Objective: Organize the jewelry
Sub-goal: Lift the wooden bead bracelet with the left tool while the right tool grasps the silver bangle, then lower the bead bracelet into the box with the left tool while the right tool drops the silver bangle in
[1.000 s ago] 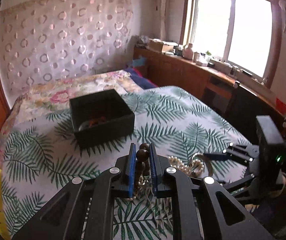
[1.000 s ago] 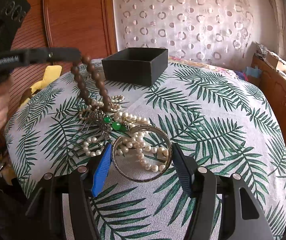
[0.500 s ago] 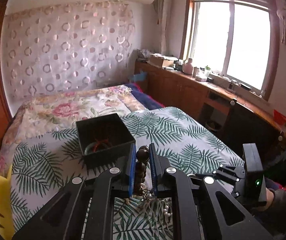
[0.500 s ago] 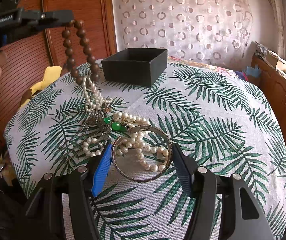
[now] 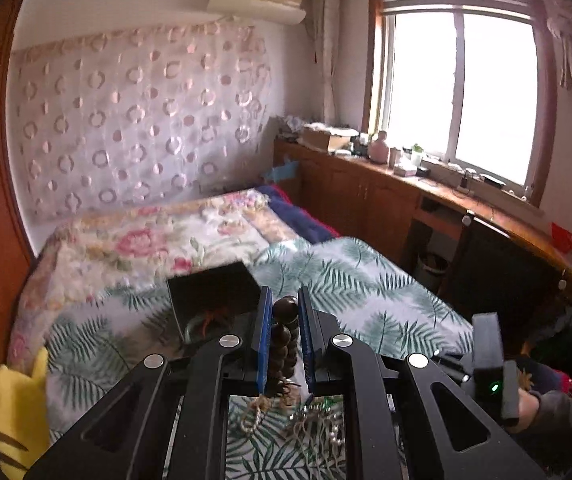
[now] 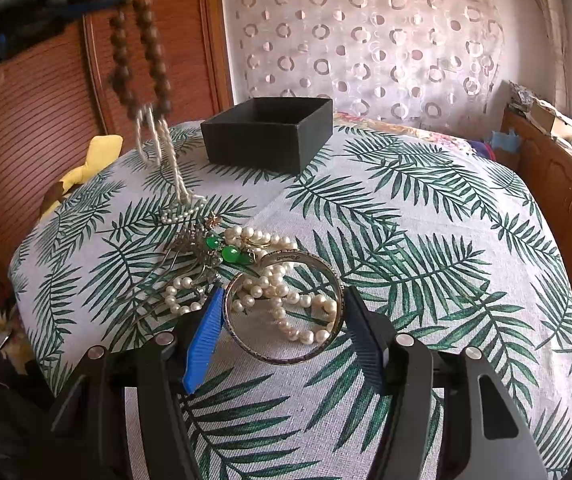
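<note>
My left gripper (image 5: 284, 312) is shut on a brown wooden bead bracelet (image 5: 284, 334) and holds it high above the table; it hangs at upper left in the right wrist view (image 6: 139, 52). A thin pearl strand (image 6: 165, 152) is snagged on it and stretches down to the jewelry pile (image 6: 221, 252). The black open box (image 6: 269, 132) stands at the table's far side; it holds a ring-shaped piece and something red (image 5: 207, 322). My right gripper (image 6: 281, 332) is open, its jaws either side of a metal bangle (image 6: 283, 308) that lies over a pearl necklace (image 6: 281, 304).
The round table has a palm-leaf cloth (image 6: 426, 240). A yellow plush toy (image 5: 5, 400) sits at its left edge. A bed (image 5: 157, 236) lies beyond, a wooden cabinet (image 5: 386, 196) runs under the window, and wooden panelling (image 6: 45, 100) is at left.
My left gripper has risen with the bead bracelet, pulling the snagged pearl strand taut off the pile. The right gripper has stayed around the bangle.
</note>
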